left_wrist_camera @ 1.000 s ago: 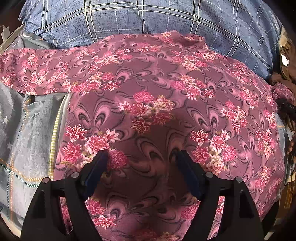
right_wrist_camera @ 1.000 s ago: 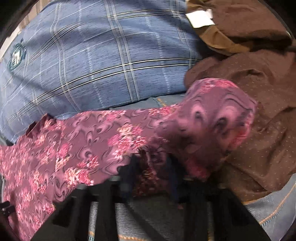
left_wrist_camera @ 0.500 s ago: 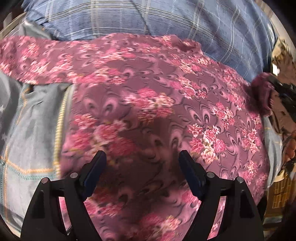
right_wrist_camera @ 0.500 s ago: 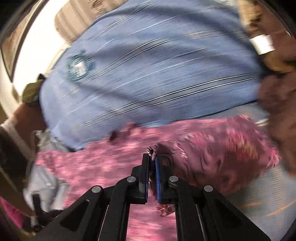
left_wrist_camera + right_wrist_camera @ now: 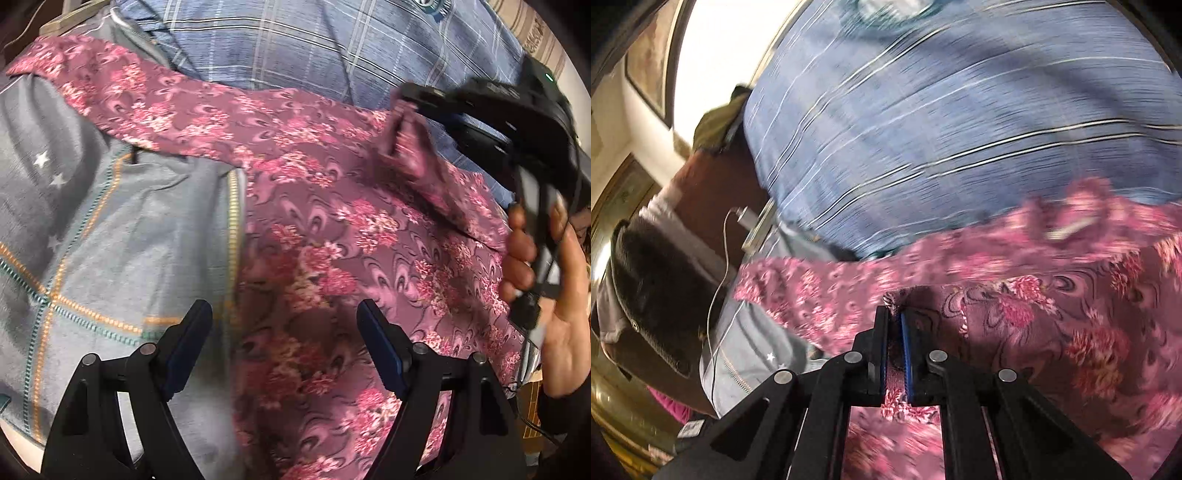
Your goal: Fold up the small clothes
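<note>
While the floral garment (image 5: pixel 332 229) lies spread over the grey checked bedcover (image 5: pixel 110 236), it reads as thin, light and limp: it drapes, ripples and will slide on itself, so it seems best taken by a hem or corner with the rest left to trail. It is the largest thing here, reaching from the near edge up to the blue plaid cushion (image 5: pixel 314 48) behind it. That cushion presses against the far edge and looks likely to crowd any fold made away from the person. A brown coat (image 5: pixel 665 288) is heaped off to one side, with a white charging cable (image 5: pixel 720 280) hanging over it, clear of the cloth. The right hand-held gripper (image 5: pixel 894 317) is clamped on a lifted fold of the garment, blurred in motion. The left hand-held gripper (image 5: pixel 284 314) hangs low over the cloth, jaws spread wide, holding nothing.
</note>
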Tool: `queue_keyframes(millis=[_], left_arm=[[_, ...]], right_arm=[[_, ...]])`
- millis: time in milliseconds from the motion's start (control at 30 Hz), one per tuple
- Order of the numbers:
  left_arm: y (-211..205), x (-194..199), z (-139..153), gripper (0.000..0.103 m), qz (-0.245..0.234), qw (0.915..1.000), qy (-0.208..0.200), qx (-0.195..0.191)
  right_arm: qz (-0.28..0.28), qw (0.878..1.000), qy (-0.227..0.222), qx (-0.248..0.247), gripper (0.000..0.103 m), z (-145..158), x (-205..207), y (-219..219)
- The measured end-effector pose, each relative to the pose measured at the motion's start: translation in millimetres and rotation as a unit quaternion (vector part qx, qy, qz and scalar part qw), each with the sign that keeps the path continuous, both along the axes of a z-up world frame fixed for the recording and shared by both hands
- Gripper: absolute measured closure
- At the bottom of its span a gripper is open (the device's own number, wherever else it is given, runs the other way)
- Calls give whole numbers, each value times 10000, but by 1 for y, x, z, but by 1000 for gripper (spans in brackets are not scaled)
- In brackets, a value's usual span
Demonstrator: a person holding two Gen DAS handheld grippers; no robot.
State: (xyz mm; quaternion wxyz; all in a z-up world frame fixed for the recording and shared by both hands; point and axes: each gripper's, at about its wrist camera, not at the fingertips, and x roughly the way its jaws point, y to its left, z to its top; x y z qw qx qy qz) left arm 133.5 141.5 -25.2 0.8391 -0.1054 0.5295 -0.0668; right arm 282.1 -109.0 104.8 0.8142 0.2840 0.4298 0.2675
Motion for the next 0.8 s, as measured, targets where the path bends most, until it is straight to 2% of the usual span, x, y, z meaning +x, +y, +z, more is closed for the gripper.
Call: queue_keyframes(millis=[100,200,367,433,500,600,633,700,800], left_arm=[[10,-3,-1,22,91,9999,21,-35],[18,-2,-1,22,175,9998,36,-12],[26,-2,0,22,300,9995,39,-69],[25,0,3,22,321,9994,46,-107],[22,4,7,22,304,9994,7,-145],[8,18,17,22,192,9997,-90,-152],[4,22,19,22,157,9997,-115,-146],[-12,37,24,22,67,9998,-145,-125],[-39,69,27,22,-35,9998,-170,50]], right_arm=[[183,9998,105,27,97,-9,14,30],[215,9992,347,-34,95,-31,25,49],[213,9951,968,-55,91,-76,31,63],[259,9937,1092,-11,91,-82,30,63],[273,9946,991,118,85,-75,23,52],[166,9970,691,304,71,-54,7,18],[41,9978,579,304,70,-47,-2,-3],[-222,9985,473,159,69,-38,-15,-38],[-867,9946,376,-425,69,-33,-42,-105]])
